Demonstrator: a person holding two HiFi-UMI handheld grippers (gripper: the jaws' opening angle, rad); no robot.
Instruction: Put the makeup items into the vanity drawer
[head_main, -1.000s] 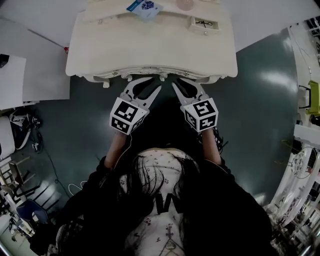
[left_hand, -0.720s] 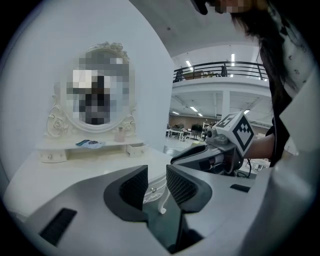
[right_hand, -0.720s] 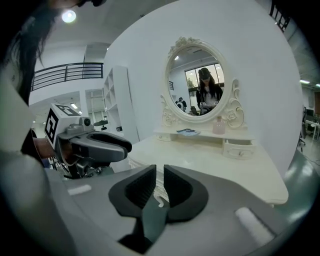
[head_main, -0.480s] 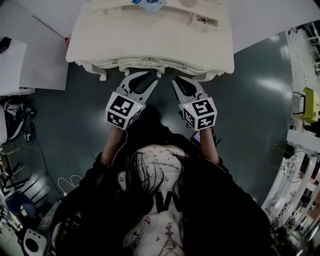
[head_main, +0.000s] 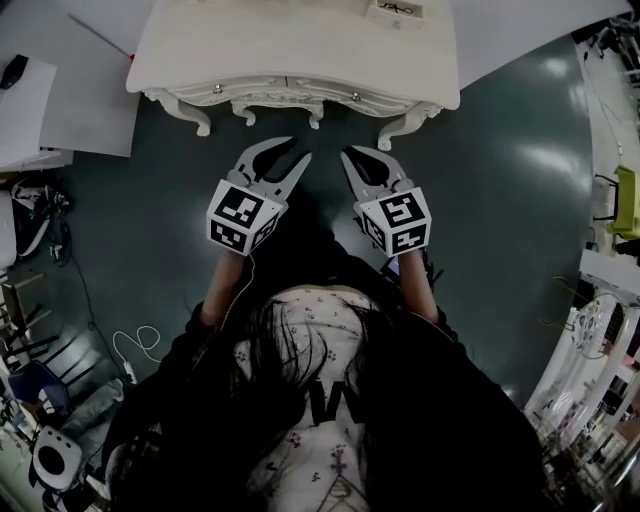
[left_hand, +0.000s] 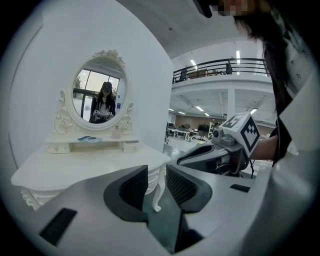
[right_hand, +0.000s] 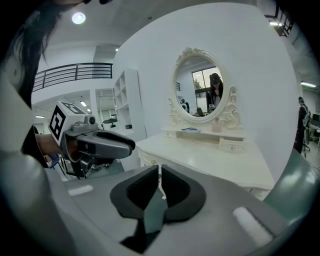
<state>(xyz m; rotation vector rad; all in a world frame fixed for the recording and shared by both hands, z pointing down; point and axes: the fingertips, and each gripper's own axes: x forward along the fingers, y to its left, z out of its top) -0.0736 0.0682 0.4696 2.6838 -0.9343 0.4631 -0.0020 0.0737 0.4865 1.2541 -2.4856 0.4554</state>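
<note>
The white vanity (head_main: 290, 60) stands ahead of both grippers, its front drawer (head_main: 285, 92) shut. On its mirror shelf lie a blue packet (left_hand: 90, 139) and a pink bottle (left_hand: 116, 132), which also show as the blue packet (right_hand: 190, 130) and pink bottle (right_hand: 216, 125). A small shelf drawer (right_hand: 232, 145) sits at the right end. My left gripper (head_main: 295, 152) hangs open and empty over the floor, short of the vanity's front edge. My right gripper (head_main: 365, 157) is beside it, with only a thin slit between its jaws and nothing held.
Curved white legs (head_main: 200, 115) hold up the vanity on a dark green floor (head_main: 500, 200). An oval mirror (right_hand: 199, 87) stands on its back against the white wall. A white table (head_main: 40, 120) stands at the left, and cables (head_main: 140, 345) lie on the floor.
Both grippers and the head view have drawn back from the vanity. The jaw tips, which were at its front edge, now hang over open floor. Both jaws look unchanged.
</note>
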